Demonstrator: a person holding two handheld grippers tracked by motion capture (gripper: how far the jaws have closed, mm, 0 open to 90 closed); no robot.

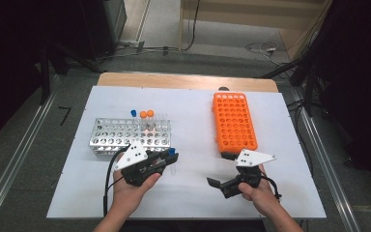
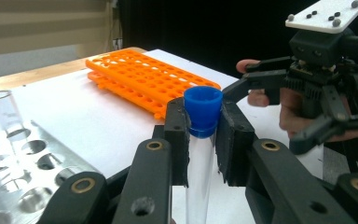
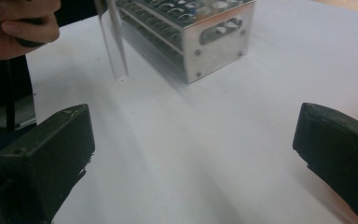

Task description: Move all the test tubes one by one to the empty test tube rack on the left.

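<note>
Far left of the high view: metal tube rack (image 1: pixel 128 134) on the white worktop (image 1: pixel 193 193), w/ 1 blue-capped tube (image 1: pixel 133 113) and 2 orange-capped tubes (image 1: pixel 147 115) standing at its back row, caps up, prob. so they can be plucked from above.

Lower left-centre: left hand-held gripper (image 1: pixel 170 158) is pinching a clear tube w/ blue cap (image 2: pixel 203 112). Pads clamp just under the cap, so the tube hangs free w/ its tip clear of the worktop, near the rack's front corner. Gripping high like that likely leaves the lower length bare for sliding into a hole.

Centre-right: orange rack (image 1: pixel 234 122), all holes bare, lying lengthwise up the frame, apart from the metal one; prob. the destination.

Lower right: right hand-held gripper (image 1: pixel 221 170), jaws spread wide, nothing between them, just in front of the orange rack's near end.
</note>
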